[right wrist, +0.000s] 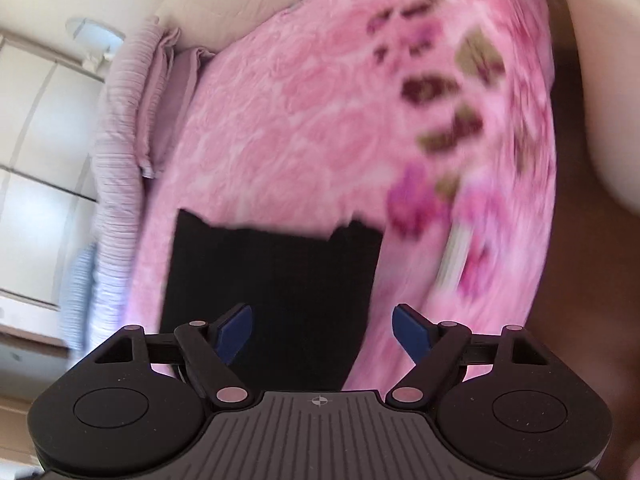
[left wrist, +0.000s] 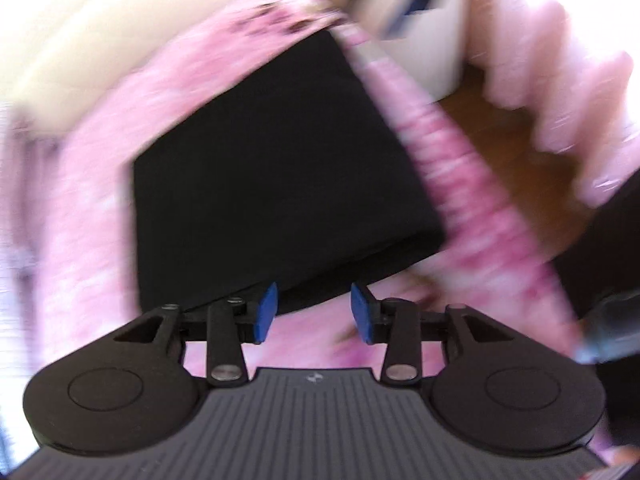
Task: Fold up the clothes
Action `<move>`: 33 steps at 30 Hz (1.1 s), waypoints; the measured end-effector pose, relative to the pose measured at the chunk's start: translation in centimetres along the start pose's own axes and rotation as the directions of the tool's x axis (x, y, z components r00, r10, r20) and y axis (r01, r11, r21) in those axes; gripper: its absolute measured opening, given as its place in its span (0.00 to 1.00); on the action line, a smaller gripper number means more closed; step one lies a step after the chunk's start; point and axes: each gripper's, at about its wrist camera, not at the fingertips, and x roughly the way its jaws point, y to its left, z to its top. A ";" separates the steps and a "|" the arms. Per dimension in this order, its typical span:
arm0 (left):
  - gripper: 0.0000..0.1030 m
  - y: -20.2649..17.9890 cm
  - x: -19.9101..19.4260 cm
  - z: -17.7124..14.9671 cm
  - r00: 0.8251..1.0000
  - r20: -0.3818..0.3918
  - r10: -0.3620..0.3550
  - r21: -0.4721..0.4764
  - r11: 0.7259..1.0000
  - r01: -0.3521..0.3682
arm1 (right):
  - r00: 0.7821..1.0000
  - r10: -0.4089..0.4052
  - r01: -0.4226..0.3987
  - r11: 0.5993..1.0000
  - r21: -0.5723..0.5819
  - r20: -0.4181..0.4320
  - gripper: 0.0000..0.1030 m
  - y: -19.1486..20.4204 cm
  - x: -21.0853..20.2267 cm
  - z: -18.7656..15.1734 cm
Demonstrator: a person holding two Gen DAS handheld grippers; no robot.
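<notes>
Looking along the left gripper: folded black garment lying flat on a pink floral blanket spread over the bed, near edge just past the blue fingers. Heavily blurred throughout. Pale wall or headboard up left, too smeared to name. White box-like furniture at top right, brown wooden floor beside the bed's edge. Pale pink cloth hanging in folds at far right, over the floor. Small dark object at the right margin, blurred, not identifiable. Nothing lying between the fingers and the garment. Fingers parted partway, released, gripping nothing; pink blanket visible in the gap. Tilted steeply down at the bed, rolled so the garment sits askew.

Looking along the right gripper: same black garment square on the pink blanket, reaching under the gripper body at the bottom. Dark red and olive flower print blurred along the blanket's right side. Lilac ruched pillows stacked along the left edge of the bed, well apart from the garment. White cupboard doors beyond them at far left. Brown floor at right. Blue fingers spread wide, released, holding nothing; garment directly beyond the gap, untouched. Pointed downward at a gentler slant.
</notes>
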 end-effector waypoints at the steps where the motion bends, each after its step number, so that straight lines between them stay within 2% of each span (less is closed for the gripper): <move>1: 0.40 1.0 0.1 -0.7 0.999 -0.013 0.048 0.008 0.999 -0.048 | 1.000 0.010 -0.010 1.000 0.008 -0.011 0.78 0.2 -0.1 -1.0; 2: 0.44 2.1 0.2 -1.4 0.995 -0.024 0.094 0.015 0.995 -0.094 | 0.999 0.027 -0.027 0.999 0.023 -0.023 0.78 0.2 -0.1 -2.0; 5: 0.50 6.0 2.2 -2.8 0.991 0.001 0.131 -0.017 0.991 -0.131 | 0.997 0.062 -0.059 0.994 0.090 -0.034 0.78 0.1 0.6 -5.2; 7: 0.50 9.9 3.8 -3.2 0.993 0.020 0.112 -0.147 0.983 -0.108 | 0.998 0.067 -0.064 0.988 0.137 -0.018 0.78 0.1 1.4 -7.2; 9: 0.50 13.7 5.3 -3.4 0.996 0.029 0.082 -0.287 0.955 -0.070 | 0.997 0.070 -0.074 0.983 0.167 0.030 0.78 0.2 2.0 -9.0; 11: 0.50 17.0 7.4 -3.7 0.999 0.027 -0.024 -0.439 0.898 0.034 | 0.994 0.078 -0.093 0.978 0.189 0.081 0.78 0.4 2.8 -10.6; 14: 0.50 20.6 10.7 -4.5 0.985 0.058 -0.162 -0.604 0.780 0.164 | 0.984 0.079 -0.110 0.975 0.195 0.157 0.78 0.5 3.9 -12.4; 16: 0.50 21.9 12.8 -5.4 0.962 0.101 -0.252 -0.636 0.728 0.257 | 0.974 0.072 -0.114 0.975 0.192 0.214 0.78 0.5 4.6 -13.3; 18: 0.54 23.1 14.7 -6.4 0.929 0.137 -0.343 -0.656 0.671 0.344 | 0.958 0.072 -0.128 0.973 0.191 0.278 0.78 0.2 5.0 -13.5; 22: 0.59 24.7 17.9 -7.8 0.841 0.213 -0.497 -0.696 0.526 0.488 | 0.925 0.087 -0.167 0.967 0.190 0.370 0.78 -0.8 5.7 -12.6; 24: 0.59 24.8 18.7 -7.9 0.814 0.223 -0.536 -0.696 0.497 0.518 | 0.918 0.091 -0.174 0.967 0.185 0.386 0.78 -1.4 6.3 -11.8; 27: 0.56 24.6 18.9 -8.1 0.798 0.236 -0.554 -0.687 0.486 0.541 | 0.910 0.111 -0.195 0.965 0.176 0.400 0.78 -2.3 7.2 -10.2; 29: 0.50 24.3 18.4 -8.3 0.801 0.244 -0.547 -0.679 0.492 0.544 | 0.911 0.118 -0.203 0.962 0.181 0.395 0.78 -2.6 7.7 -9.4; 30: 0.47 24.1 18.0 -8.3 0.807 0.245 -0.537 -0.675 0.504 0.540 | 0.921 0.105 -0.190 0.961 0.199 0.376 0.72 -2.6 7.7 -8.7; 31: 0.44 23.9 17.4 -8.6 0.815 0.246 -0.525 -0.675 0.510 0.533 | 0.931 0.087 -0.174 0.960 0.219 0.354 0.39 -2.5 7.7 -8.0; 32: 0.40 23.7 16.9 -8.8 0.820 0.253 -0.513 -0.683 0.506 0.527 | 0.941 0.077 -0.154 0.964 0.217 0.329 0.23 -2.1 7.3 -6.9; 33: 0.35 23.5 16.4 -9.2 0.825 0.265 -0.499 -0.700 0.489 0.521 | 0.950 0.067 -0.135 0.969 0.206 0.304 0.19 -1.7 6.9 -5.8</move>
